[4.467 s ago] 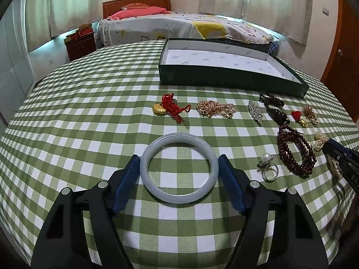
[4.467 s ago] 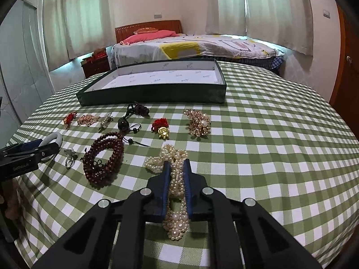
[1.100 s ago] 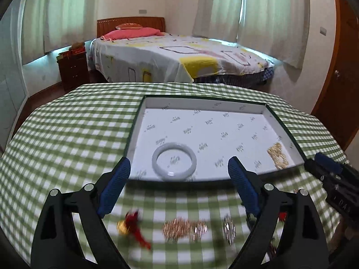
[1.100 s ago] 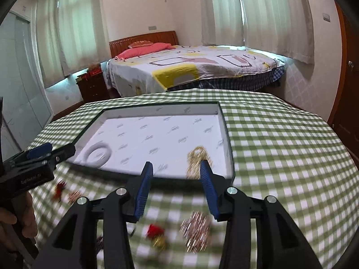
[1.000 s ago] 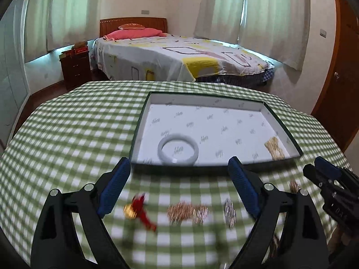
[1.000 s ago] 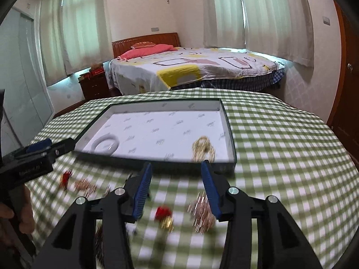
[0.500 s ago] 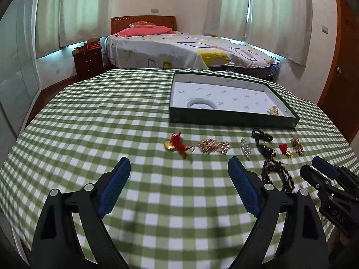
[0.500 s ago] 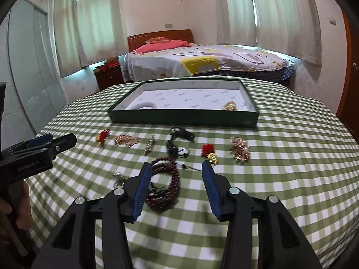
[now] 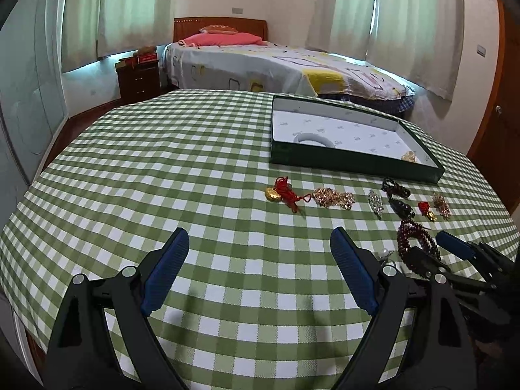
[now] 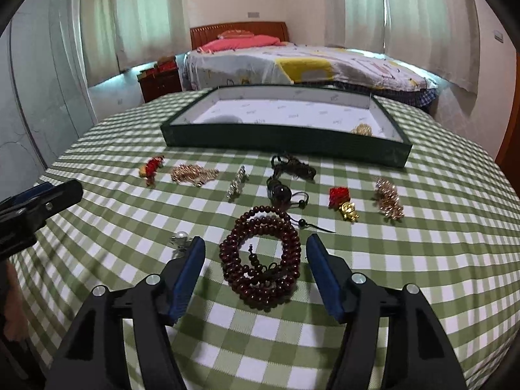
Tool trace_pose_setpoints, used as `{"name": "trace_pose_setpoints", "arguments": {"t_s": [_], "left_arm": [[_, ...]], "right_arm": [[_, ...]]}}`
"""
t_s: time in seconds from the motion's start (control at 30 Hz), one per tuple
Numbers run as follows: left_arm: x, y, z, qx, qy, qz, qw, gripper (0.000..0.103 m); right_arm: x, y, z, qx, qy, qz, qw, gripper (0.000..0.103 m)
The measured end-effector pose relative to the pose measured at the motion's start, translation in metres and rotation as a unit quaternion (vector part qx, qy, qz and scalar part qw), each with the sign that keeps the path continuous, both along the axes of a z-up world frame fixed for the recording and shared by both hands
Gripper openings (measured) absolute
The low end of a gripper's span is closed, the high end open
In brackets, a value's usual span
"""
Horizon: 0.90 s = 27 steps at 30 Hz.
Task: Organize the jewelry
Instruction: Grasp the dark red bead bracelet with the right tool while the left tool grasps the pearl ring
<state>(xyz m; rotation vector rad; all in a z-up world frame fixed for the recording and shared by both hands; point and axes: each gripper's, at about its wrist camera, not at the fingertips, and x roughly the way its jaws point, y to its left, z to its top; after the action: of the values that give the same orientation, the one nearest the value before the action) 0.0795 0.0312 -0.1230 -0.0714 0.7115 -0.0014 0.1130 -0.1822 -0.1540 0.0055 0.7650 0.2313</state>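
A dark green tray (image 9: 341, 161) (image 10: 279, 143) with a white lining stands at the far side of the checked table; a pale jade bangle (image 9: 313, 138) and a gold piece (image 9: 409, 156) (image 10: 362, 129) lie in it. My left gripper (image 9: 260, 260) is open and empty above bare cloth. My right gripper (image 10: 255, 256) is open, its fingers on either side of a dark red bead bracelet (image 10: 260, 255) (image 9: 417, 243). A pearl ring (image 10: 180, 239) lies by its left finger. Loose jewelry lies in a row before the tray.
In the row: a red knot with gold charm (image 9: 281, 191) (image 10: 151, 166), a gold chain (image 9: 333, 197) (image 10: 193, 174), a silver brooch (image 10: 237, 182), a black bead cord (image 10: 289, 175), a red and gold charm (image 10: 343, 201), a gold cluster (image 10: 388, 198). A bed stands beyond the table.
Both grippers have pulled back from the tray, leaving the bangle and gold piece in it. The right gripper has come down around the red bead bracelet.
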Motion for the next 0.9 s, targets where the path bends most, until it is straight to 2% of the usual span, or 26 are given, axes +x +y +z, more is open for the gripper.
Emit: {"name": "trace_pose_setpoints", "arguments": {"t_s": [0.1, 0.17, 0.23, 0.3, 0.37, 0.47, 0.7, 0.9], "left_arm": [[0.002, -0.004, -0.005, 0.0, 0.008, -0.005, 1.0, 0.086], [0.004, -0.006, -0.008, -0.002, 0.013, -0.008, 0.9999, 0.086], [0.005, -0.009, -0.01, -0.007, 0.018, -0.01, 0.9998, 0.086], [0.006, -0.012, -0.011, -0.009, 0.021, -0.015, 0.9996, 0.086], [0.006, -0.015, -0.012, -0.007, 0.023, -0.018, 0.9995, 0.086], [0.006, -0.022, -0.013, -0.009, 0.026, -0.028, 0.9992, 0.086], [0.006, -0.051, -0.017, -0.008, 0.036, -0.06, 0.9975, 0.086], [0.008, -0.086, -0.023, 0.009, 0.049, -0.095, 0.9943, 0.078]], "right_arm": [[0.006, 0.001, -0.007, 0.001, 0.019, -0.001, 1.0, 0.063], [0.003, 0.001, -0.007, -0.003, 0.015, -0.001, 1.0, 0.051], [0.002, 0.0, -0.007, 0.001, 0.016, 0.003, 1.0, 0.032], [0.001, -0.002, -0.007, 0.009, 0.019, 0.01, 1.0, 0.018], [-0.001, -0.004, -0.006, 0.012, 0.02, 0.013, 1.0, 0.018], [-0.005, -0.008, -0.002, 0.015, 0.014, 0.015, 1.0, 0.009], [-0.018, -0.034, 0.008, 0.026, -0.005, -0.007, 1.0, 0.009], [-0.023, -0.068, 0.012, 0.046, -0.015, -0.039, 0.998, 0.009]]}}
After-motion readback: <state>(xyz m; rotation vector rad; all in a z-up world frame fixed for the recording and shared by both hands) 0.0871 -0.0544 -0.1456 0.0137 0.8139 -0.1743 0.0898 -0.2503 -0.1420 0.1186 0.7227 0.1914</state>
